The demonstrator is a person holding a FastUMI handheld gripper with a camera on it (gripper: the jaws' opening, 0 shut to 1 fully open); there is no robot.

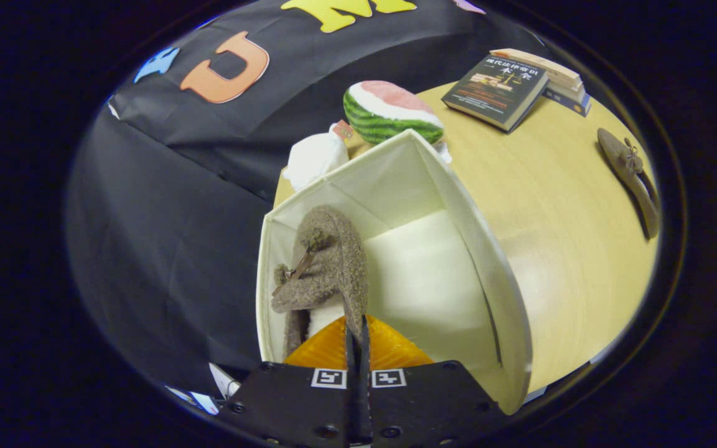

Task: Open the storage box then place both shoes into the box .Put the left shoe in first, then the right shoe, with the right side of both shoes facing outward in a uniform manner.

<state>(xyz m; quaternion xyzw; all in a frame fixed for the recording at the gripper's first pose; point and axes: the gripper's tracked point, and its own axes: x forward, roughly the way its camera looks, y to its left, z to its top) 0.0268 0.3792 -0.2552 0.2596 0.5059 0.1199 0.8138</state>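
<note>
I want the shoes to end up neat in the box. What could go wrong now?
1. The fingers are pinched shut on the furry shoe, which hangs inside the white storage box close to its wall; once let go, it might tip over or snag there.
2. That shoe sits near one side, but if it flops toward the middle, the second shoe, waiting on the wooden table, may not fit beside it.
</note>
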